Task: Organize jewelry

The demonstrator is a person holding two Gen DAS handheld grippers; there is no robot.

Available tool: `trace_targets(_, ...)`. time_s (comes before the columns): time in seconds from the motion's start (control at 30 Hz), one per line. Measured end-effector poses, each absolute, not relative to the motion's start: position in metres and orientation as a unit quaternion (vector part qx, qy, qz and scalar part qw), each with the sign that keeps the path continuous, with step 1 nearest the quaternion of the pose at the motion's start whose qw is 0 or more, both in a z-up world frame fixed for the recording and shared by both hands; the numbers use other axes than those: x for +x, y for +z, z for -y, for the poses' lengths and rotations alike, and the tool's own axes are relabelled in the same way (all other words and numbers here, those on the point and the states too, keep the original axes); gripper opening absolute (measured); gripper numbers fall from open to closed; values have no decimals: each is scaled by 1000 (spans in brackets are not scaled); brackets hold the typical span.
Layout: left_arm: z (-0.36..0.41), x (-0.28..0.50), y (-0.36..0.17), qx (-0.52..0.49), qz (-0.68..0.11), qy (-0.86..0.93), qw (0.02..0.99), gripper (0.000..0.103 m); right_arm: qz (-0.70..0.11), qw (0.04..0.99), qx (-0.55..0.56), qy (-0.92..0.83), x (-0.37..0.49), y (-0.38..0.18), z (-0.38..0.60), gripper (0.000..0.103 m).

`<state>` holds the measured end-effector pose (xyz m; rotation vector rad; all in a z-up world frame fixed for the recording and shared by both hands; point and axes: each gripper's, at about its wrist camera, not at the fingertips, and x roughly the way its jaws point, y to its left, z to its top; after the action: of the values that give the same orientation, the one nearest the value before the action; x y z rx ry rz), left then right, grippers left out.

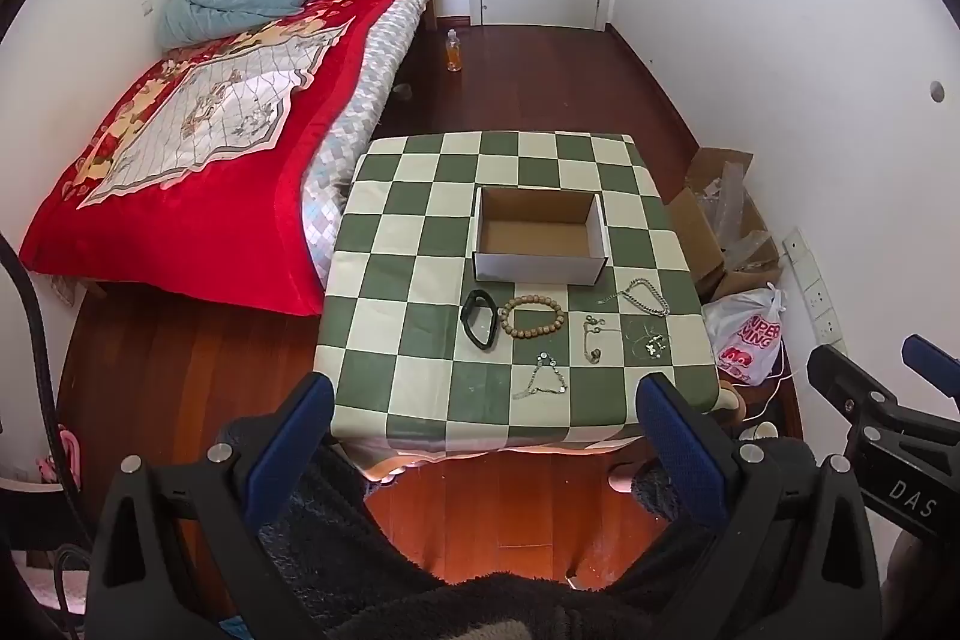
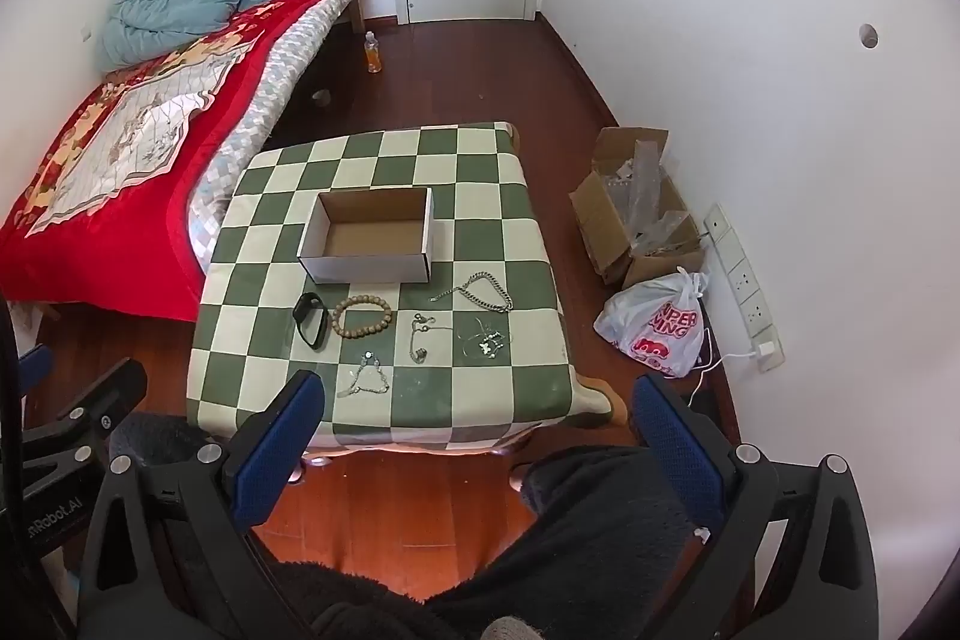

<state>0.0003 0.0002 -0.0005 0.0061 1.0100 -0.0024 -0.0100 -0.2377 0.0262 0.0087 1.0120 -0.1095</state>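
An empty white cardboard box sits mid-table on a green checked cloth. In front of it lie a black band, a wooden bead bracelet, a silver chain, a thin chain with pendant, a tangled fine necklace and a silver bracelet. My left gripper and right gripper are open, empty, held back over the table's near edge.
A bed with a red blanket stands left of the table. An open carton, a plastic bag and a power strip lie on the floor at the right wall. A bottle stands near the door.
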Motion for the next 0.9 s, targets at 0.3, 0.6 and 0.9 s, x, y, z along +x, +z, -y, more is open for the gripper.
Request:
trace_targets(0.3, 5, 3, 5, 3, -481, -1, 877, 103, -483, 874, 0, -56, -11, 30, 237, 103)
trace_targets(0.6, 13, 5, 10, 2, -478, -2, 879, 103, -481, 875, -2, -57, -11, 32, 237, 103)
trace_targets(0.9, 13, 6, 13, 2, -475, -2, 880, 103, -480, 876, -2, -57, -8, 35, 237, 103)
